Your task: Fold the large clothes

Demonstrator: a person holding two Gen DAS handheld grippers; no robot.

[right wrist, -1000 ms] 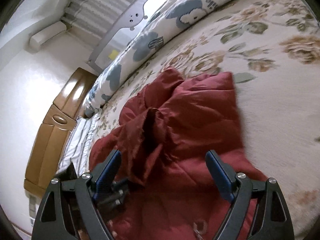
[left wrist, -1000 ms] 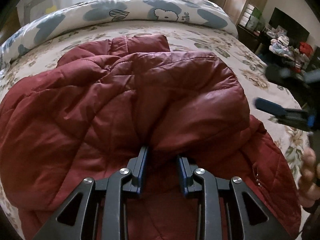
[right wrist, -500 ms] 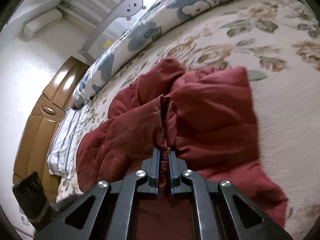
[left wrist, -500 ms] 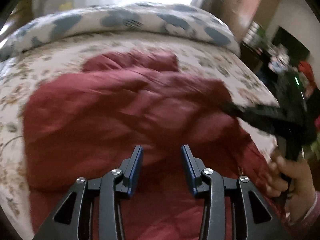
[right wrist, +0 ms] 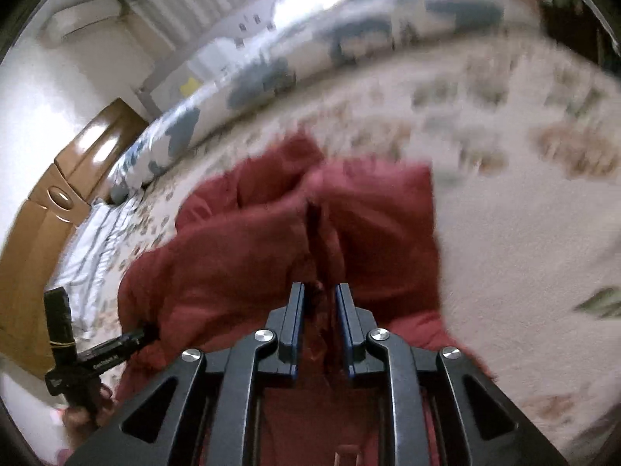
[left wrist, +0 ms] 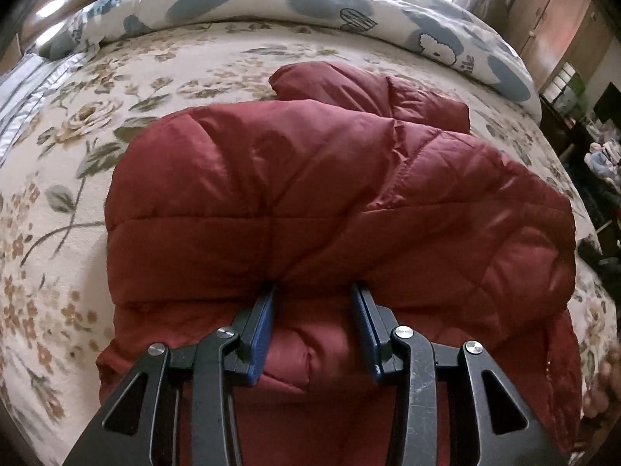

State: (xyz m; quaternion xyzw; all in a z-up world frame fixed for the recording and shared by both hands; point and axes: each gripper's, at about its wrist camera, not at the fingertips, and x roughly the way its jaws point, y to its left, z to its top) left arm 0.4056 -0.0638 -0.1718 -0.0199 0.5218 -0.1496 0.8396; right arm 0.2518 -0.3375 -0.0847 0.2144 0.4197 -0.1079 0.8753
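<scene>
A dark red quilted puffer jacket (left wrist: 330,202) lies folded over on the floral bedspread (left wrist: 116,89). My left gripper (left wrist: 314,291) has its jaws partly apart, tips pushed in under the edge of the folded top layer, with puffy fabric bulging between them. In the right wrist view, which is motion-blurred, my right gripper (right wrist: 320,291) is nearly shut on a pinched ridge of the jacket (right wrist: 271,240) at its right edge. The left gripper's body also shows at the lower left of the right wrist view (right wrist: 97,353), its tips buried in the fabric.
A rolled white and blue cartoon duvet (left wrist: 388,11) lies along the far side of the bed. A brown headboard (right wrist: 50,202) and a striped pillow (right wrist: 93,248) are at the left. Wardrobes and cluttered shelves (left wrist: 562,70) stand at the right.
The left gripper has gone forward into the jacket's folded edge. The right gripper keeps its pinch and is moving, blurring its view. The top layer now lies folded further over.
</scene>
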